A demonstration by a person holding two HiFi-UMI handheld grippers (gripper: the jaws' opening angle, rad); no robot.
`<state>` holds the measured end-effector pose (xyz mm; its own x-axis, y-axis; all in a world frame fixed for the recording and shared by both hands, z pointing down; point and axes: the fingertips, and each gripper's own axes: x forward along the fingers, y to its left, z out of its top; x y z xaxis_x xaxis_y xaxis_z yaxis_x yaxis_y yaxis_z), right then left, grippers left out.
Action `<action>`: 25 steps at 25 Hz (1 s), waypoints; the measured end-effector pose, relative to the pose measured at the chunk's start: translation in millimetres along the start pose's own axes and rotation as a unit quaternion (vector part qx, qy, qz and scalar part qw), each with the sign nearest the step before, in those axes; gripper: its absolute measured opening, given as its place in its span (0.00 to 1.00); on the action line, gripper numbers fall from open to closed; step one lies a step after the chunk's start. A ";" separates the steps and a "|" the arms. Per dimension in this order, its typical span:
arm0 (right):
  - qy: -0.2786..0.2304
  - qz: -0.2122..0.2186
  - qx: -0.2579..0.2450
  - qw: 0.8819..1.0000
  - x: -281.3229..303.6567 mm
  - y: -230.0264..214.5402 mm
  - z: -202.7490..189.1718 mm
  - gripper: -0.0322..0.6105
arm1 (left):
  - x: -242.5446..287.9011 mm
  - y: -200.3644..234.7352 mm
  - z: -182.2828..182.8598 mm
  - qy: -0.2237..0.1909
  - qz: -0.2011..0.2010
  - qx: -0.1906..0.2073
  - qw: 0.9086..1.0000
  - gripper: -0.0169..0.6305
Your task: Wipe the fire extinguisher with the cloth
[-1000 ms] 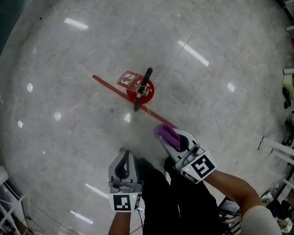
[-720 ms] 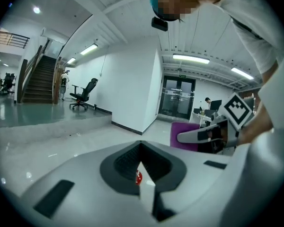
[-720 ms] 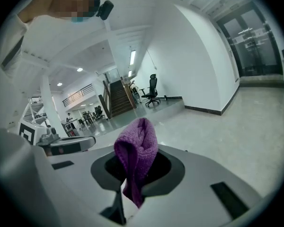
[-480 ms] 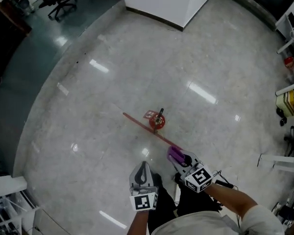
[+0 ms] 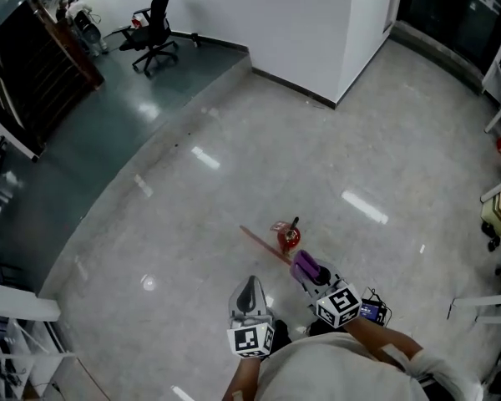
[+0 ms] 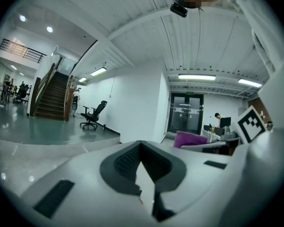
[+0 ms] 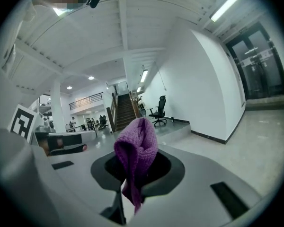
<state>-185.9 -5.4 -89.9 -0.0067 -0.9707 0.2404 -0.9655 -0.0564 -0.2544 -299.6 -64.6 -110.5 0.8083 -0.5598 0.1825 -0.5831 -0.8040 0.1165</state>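
Change: since a second ago the head view takes in far more of the room, and the fire extinguisher (image 5: 290,238) shows much smaller. Both grippers stay low in that view.
Left gripper (image 5: 250,284): fingers pressed together with nothing between them.
Right gripper (image 5: 306,267): fingers clamped on the purple cloth (image 7: 136,151). A bunched fold stands up past the fingertips and a tail hangs below them.
Fire extinguisher: upright on the pale floor (image 5: 376,149), ahead of the right fingertips and near the cloth but apart from it. It is ahead and to the right of the left fingers.
Red strip (image 5: 257,242): flat on the floor, slanting from ahead of the left fingers past the extinguisher's base toward the right fingers.
Office chair (image 5: 154,22): on the darker floor, well beyond both pairs of fingers and to their left.
Staircase (image 7: 125,111): far ahead of the right fingers, behind the cloth.
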 end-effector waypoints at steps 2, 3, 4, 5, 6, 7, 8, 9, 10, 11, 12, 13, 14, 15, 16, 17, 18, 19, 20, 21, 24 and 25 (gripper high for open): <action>-0.002 0.004 -0.015 1.000 1.6 3.1 7.5 0.14 | -7.3 -1.5 5.9 -0.007 0.005 -0.007 1.000 0.03; -0.003 0.006 -0.022 1.000 1.8 4.8 10.7 0.14 | -9.9 -3.6 8.8 -0.012 0.003 -0.008 1.000 0.03; -0.005 0.008 -0.032 0.999 1.3 7.2 13.5 0.14 | -12.5 -5.8 11.1 -0.016 0.001 -0.006 1.000 0.03; -0.007 0.009 -0.042 0.999 0.1 10.3 15.9 0.14 | -15.1 -7.1 12.5 -0.018 -0.001 -0.002 1.000 0.03; -0.009 0.010 -0.051 0.999 -1.5 13.6 18.4 0.14 | -17.3 -7.7 13.2 -0.019 -0.001 0.001 1.000 0.03; -0.013 0.010 -0.057 0.998 -3.3 16.7 21.5 0.14 | -18.9 -7.9 14.0 -0.019 -0.002 0.004 1.000 0.03; -0.017 0.011 -0.059 0.998 -5.1 19.8 24.9 0.14 | -20.0 -8.1 15.5 -0.020 -0.003 0.005 1.000 0.03; -0.020 0.013 -0.059 0.998 -6.8 22.8 28.1 0.14 | -20.8 -8.3 17.5 -0.021 -0.004 0.008 1.000 0.03; -0.023 0.014 -0.060 0.998 -8.0 25.6 30.2 0.14 | -21.4 -8.5 19.5 -0.023 -0.005 0.011 1.000 0.03; -0.026 0.015 -0.062 0.998 -8.9 27.8 31.0 0.14 | -21.6 -8.8 20.6 -0.026 -0.005 0.013 1.000 0.03; -0.027 0.015 -0.065 0.997 -9.7 29.2 30.4 0.14 | -21.3 -9.5 20.5 -0.028 -0.007 0.013 1.000 0.03; -0.028 0.015 -0.066 0.997 -10.5 29.9 28.9 0.14 | -20.7 -10.5 19.6 -0.029 -0.009 0.012 0.999 0.03; -0.028 0.014 -0.066 0.997 -11.4 30.4 27.3 0.14 | -20.3 -11.9 18.6 -0.029 -0.012 0.009 0.999 0.03; -0.028 0.014 -0.066 0.997 -12.6 31.2 25.8 0.14 | -20.4 -13.6 18.1 -0.029 -0.015 0.009 0.999 0.03; -0.027 0.013 -0.067 0.997 -14.1 32.4 24.6 0.14 | -21.0 -15.5 17.8 -0.029 -0.019 0.010 0.999 0.03; -0.027 0.013 -0.068 0.997 -15.9 33.8 23.6 0.14 | -22.0 -17.4 17.7 -0.029 -0.024 0.012 0.999 0.03; -0.026 0.014 -0.071 0.997 -17.7 35.5 22.9 0.14 | -23.3 -19.2 17.4 -0.029 -0.028 0.014 0.999 0.03; -0.026 0.016 -0.074 0.997 -19.3 37.1 22.2 0.14 | -24.5 -20.6 16.8 -0.029 -0.030 0.013 0.999 0.03; -0.025 0.020 -0.078 0.996 -20.8 38.1 21.6 0.14 | -25.5 -22.1 16.1 -0.029 -0.031 0.010 0.999 0.03; -0.023 0.023 -0.081 0.996 -22.3 38.3 21.1 0.14 | -25.9 -23.9 15.2 -0.030 -0.030 0.005 0.999 0.03; -0.020 0.025 -0.086 0.996 -24.3 35.6 20.5 0.14 | -21.9 -28.5 13.5 -0.028 -0.032 0.000 0.999 0.03; -0.020 0.023 -0.087 0.996 -24.8 34.3 19.9 0.14 | -19.8 -30.4 12.5 -0.027 -0.035 0.001 0.999 0.03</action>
<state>-213.7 12.1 -123.2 -0.0441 -0.9799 0.1944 -0.9949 0.0255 -0.0971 -296.9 -31.5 -129.8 0.8502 -0.5123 0.1214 -0.5251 -0.8418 0.1251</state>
